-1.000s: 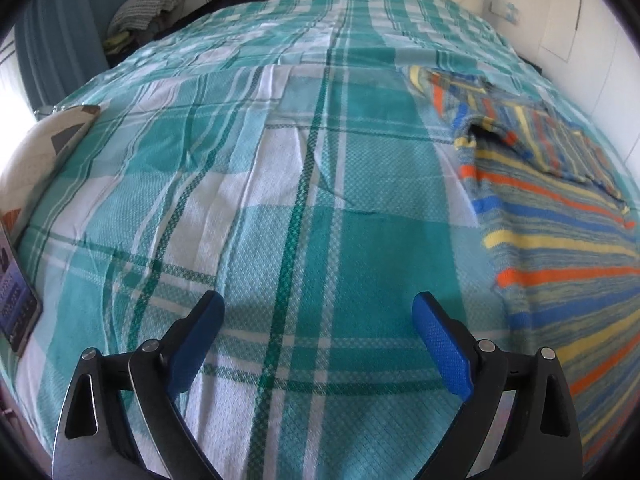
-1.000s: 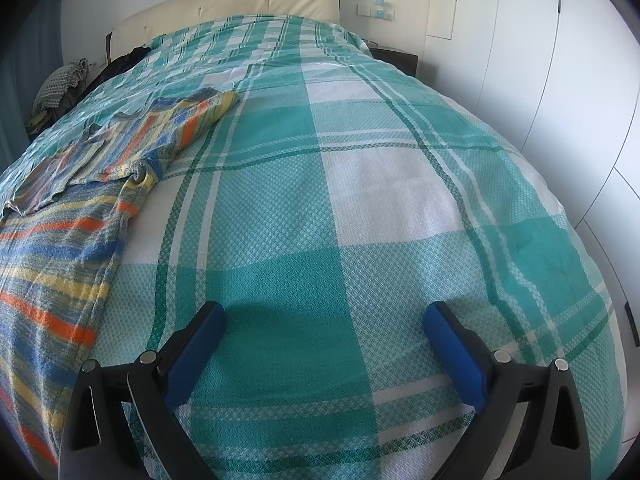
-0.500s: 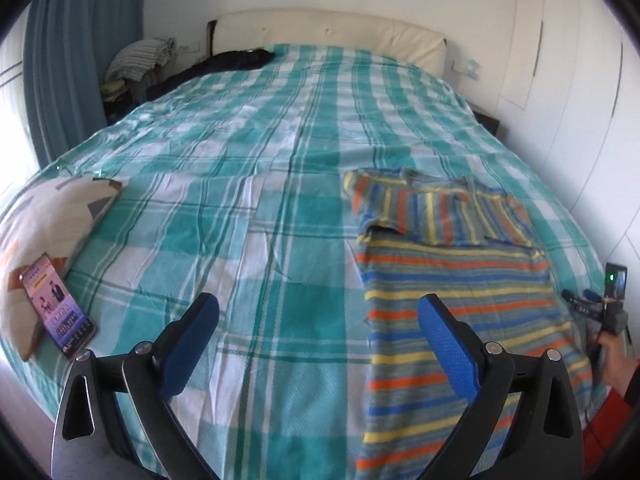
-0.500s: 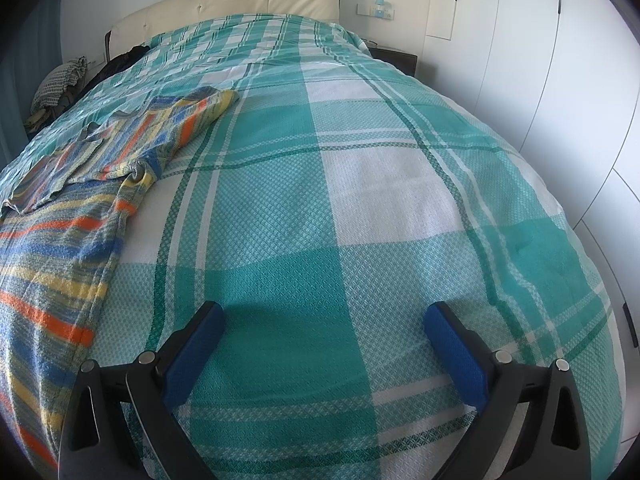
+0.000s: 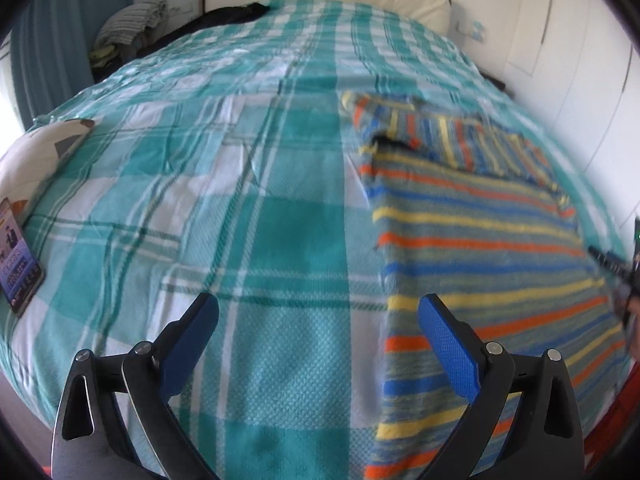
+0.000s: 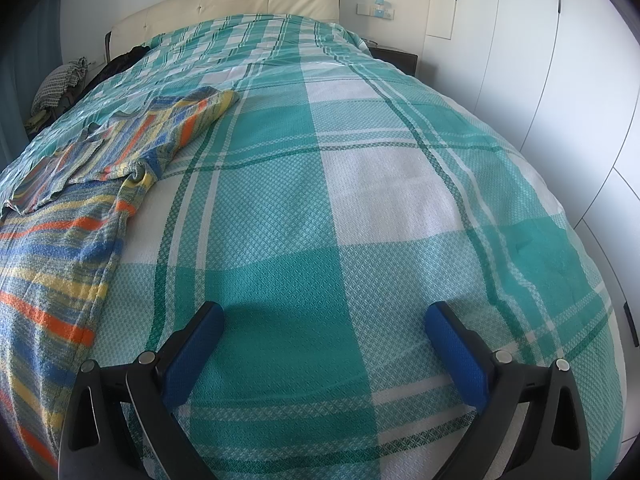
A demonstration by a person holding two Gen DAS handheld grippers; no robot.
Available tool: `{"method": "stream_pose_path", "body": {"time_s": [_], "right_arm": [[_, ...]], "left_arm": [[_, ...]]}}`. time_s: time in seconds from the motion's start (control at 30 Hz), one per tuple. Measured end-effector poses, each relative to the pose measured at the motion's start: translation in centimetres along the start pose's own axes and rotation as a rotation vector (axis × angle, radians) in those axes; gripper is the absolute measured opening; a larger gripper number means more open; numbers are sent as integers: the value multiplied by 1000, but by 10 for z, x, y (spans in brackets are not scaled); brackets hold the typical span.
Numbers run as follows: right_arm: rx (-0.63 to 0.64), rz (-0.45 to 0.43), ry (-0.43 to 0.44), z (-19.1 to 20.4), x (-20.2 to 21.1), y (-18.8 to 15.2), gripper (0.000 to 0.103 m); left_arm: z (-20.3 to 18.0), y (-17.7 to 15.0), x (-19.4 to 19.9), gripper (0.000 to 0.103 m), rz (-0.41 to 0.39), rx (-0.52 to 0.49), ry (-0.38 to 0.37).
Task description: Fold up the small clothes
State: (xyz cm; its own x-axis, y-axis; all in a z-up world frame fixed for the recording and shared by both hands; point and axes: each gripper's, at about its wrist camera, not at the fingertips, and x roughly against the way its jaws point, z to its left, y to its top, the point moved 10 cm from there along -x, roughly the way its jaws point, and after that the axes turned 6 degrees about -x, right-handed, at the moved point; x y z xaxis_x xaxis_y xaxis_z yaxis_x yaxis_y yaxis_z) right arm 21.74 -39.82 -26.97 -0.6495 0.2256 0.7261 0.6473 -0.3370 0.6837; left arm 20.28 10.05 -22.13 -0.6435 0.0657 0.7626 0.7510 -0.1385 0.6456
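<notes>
- Bed [image 6: 400, 184] fills both views, covered by a teal-and-white plaid spread; cream padded headboard [image 6: 240, 4] at the far end.
- Striped garment [image 5: 480, 240] lies flat on the spread, bands of orange, blue, yellow and grey-green. Its far part is folded over onto the body, stripes there running crosswise to those below.
- In the right wrist view the same garment [image 6: 60, 240] sits at the left edge, its folded sleeve end reaching toward the middle of the bed.
- Left gripper [image 5: 318, 316]: blue-padded fingers spread wide, nothing between them. It hovers above the plaid, with the right finger [image 5: 448, 348] over the garment's near left edge. Contact with the cloth cannot be told.
- Right gripper [image 6: 324, 320]: fingers likewise wide apart and empty, over bare plaid, beside the garment and clear of it.
- Phone [image 5: 16, 256] lies at the left edge of the bed, screen lit, next to a pale cushion [image 5: 36, 152].
- Dark clothing [image 5: 224, 20] lies near the headboard on the left side; a heap of folded textiles [image 5: 128, 28] sits beyond the bed's corner.
- White wardrobe doors [image 6: 540, 60] line the wall on the right.
- Left wrist view is blurred toward its right side; a dark object at that edge cannot be made out.
</notes>
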Motion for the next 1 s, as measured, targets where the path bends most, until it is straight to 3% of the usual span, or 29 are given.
{"method": "stream_pose_path", "body": {"time_s": [0.33,1.0], "right_arm": [[0,0,1,0,0,0,100],[0,0,1,0,0,0,100]], "left_arm": [[-11,-19,-29,102,66,-68,7],[-14,-23,-43,103,73,-87,15]]}}
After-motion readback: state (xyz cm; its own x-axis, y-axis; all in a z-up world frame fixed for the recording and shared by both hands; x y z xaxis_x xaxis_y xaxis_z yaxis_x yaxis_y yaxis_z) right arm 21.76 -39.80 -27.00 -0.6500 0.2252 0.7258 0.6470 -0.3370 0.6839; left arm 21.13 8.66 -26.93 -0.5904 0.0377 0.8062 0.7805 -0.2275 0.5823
